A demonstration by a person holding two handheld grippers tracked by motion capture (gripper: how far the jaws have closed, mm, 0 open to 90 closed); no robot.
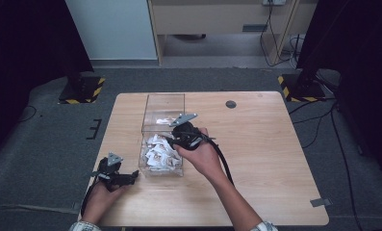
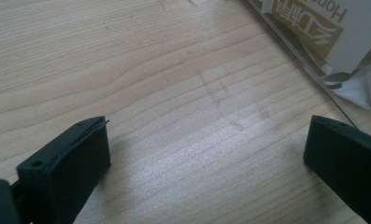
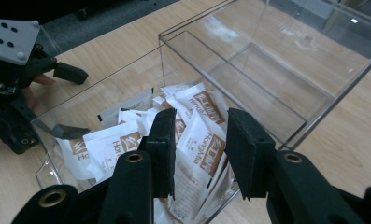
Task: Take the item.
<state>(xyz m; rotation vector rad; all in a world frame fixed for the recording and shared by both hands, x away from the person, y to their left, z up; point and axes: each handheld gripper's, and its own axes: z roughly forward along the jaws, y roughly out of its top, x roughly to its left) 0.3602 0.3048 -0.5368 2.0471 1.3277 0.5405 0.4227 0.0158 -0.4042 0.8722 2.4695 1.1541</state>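
Wooden table point(image 1: 270, 159), grey carpet floor point(image 1: 44, 144), dark curtains point(image 1: 25, 38).

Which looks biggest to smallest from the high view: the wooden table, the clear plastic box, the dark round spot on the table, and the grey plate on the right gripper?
1. Wooden table.
2. Clear plastic box, holding white sachets.
3. Grey plate on the right gripper.
4. Dark round spot, slightly smaller, though the plate sits nearer the camera.

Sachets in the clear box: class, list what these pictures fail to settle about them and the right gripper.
- Sachets: right gripper view, lower ones buried under the pile; count unknowable.
- Right gripper: its jaws frame one sachet; whether the pads touch it is unclear.
- Sachet print: high view, too small to read.
- Clear box: left gripper view, cut by the frame edge.
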